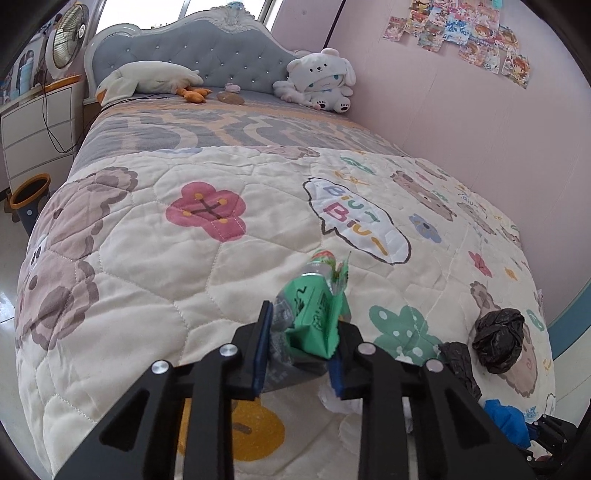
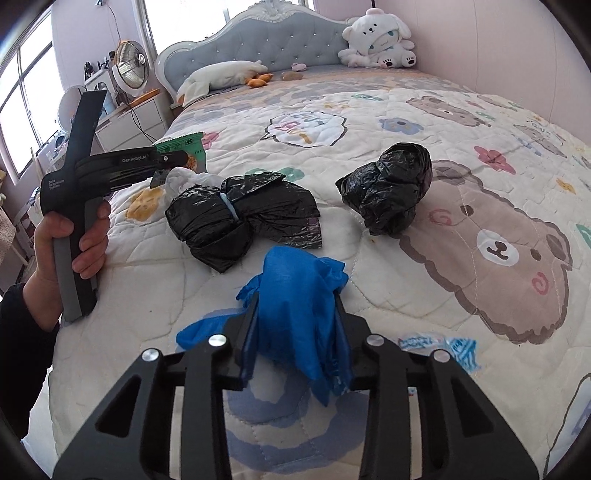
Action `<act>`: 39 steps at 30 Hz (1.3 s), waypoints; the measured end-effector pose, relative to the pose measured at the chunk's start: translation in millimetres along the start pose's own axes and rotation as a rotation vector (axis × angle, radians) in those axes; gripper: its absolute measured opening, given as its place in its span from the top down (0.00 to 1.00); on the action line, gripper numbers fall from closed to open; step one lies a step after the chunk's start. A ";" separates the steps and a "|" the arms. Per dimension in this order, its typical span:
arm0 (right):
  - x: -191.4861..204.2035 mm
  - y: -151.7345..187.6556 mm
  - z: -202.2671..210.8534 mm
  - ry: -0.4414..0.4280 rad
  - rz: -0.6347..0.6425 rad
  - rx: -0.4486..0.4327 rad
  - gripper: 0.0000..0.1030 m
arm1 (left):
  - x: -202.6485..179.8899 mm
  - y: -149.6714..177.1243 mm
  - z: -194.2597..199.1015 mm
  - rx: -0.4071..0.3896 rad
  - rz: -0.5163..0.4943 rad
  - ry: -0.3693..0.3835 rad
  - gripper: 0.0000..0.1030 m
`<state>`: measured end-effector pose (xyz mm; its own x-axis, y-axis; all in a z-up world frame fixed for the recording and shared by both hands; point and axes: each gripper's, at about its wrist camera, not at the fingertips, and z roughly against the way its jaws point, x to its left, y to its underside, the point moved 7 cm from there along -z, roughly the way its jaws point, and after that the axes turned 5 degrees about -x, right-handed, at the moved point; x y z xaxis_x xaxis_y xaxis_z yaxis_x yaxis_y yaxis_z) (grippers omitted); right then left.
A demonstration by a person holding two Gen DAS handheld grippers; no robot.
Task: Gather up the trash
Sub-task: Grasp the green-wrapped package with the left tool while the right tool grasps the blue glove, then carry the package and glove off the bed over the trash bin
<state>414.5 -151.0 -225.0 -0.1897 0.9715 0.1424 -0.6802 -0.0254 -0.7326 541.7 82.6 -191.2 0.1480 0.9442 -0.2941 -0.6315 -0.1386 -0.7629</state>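
My left gripper [image 1: 301, 350] is shut on a green snack wrapper [image 1: 314, 306] and holds it above the quilted bed [image 1: 147, 258]. The left gripper also shows in the right wrist view [image 2: 166, 162], held in a hand at the left, with the wrapper [image 2: 188, 146]. My right gripper [image 2: 295, 332] is shut on a crumpled blue glove [image 2: 295, 306] just above the quilt. Two black plastic bags lie on the quilt ahead: a flat one [image 2: 243, 214] and a balled one [image 2: 391, 188]. A white crumpled tissue [image 2: 184, 177] lies by the flat bag. A blue-printed clear wrapper [image 2: 443, 347] lies at the right.
A bin with an orange rim [image 1: 29, 195] stands on the floor left of the bed. White drawers [image 1: 37, 129] and a fan [image 1: 68, 35] stand beyond it. Plush toys [image 1: 321, 81] and a pillow sit at the headboard. The pink wall [image 1: 480, 129] runs along the bed's right.
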 end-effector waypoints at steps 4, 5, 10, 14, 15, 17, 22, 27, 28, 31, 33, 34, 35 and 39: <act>1.0 -2.5 5.7 0.015 0.010 -0.016 0.79 | 4.7 -6.1 10.3 -0.025 0.026 0.007 0.76; 1.5 -3.3 8.6 0.015 0.011 -0.021 0.79 | 5.3 -7.6 14.0 -0.032 0.028 0.008 0.76; -1.6 -11.0 28.8 0.027 0.004 -0.059 0.81 | 11.5 -13.4 34.3 -0.063 0.033 0.011 0.76; -6.3 -14.9 51.3 0.030 -0.015 -0.087 0.81 | 19.2 -18.9 55.6 -0.089 0.044 0.008 0.76; -7.3 -15.5 57.3 0.031 -0.018 -0.094 0.81 | 20.8 -20.2 61.0 -0.095 0.046 0.006 0.76; -9.4 -16.6 68.7 0.028 -0.031 -0.105 0.81 | 22.7 -23.2 72.0 -0.107 0.048 0.003 0.76; -11.9 -17.3 101.1 0.033 -0.043 -0.142 0.81 | 20.8 -27.3 104.9 -0.141 0.047 0.005 0.76; -14.3 -16.9 130.2 0.032 -0.059 -0.178 0.81 | 15.2 -29.9 139.9 -0.176 0.039 0.003 0.76; -15.0 -16.7 135.1 0.029 -0.063 -0.184 0.81 | 13.7 -30.0 145.8 -0.180 0.035 0.001 0.76; -15.2 -14.5 152.7 0.027 -0.071 -0.203 0.81 | 10.7 -29.8 163.7 -0.189 0.025 -0.008 0.76; -15.7 -13.5 164.2 0.025 -0.076 -0.218 0.81 | 9.4 -28.9 175.4 -0.194 0.025 -0.011 0.76; -15.6 -13.2 169.9 0.023 -0.078 -0.225 0.81 | 8.6 -28.3 181.6 -0.198 0.024 -0.014 0.76; -15.9 -12.8 175.4 0.021 -0.080 -0.231 0.81 | 7.5 -27.4 187.6 -0.201 0.021 -0.019 0.76; -17.3 -11.1 199.5 0.023 -0.086 -0.262 0.81 | 1.8 -19.8 209.0 -0.211 0.014 -0.019 0.76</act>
<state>284.1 -214.5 -86.5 -0.1214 0.9725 0.1988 -0.4862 0.1164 -0.8661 395.3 149.5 -56.3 0.1249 0.9470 -0.2959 -0.4593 -0.2092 -0.8633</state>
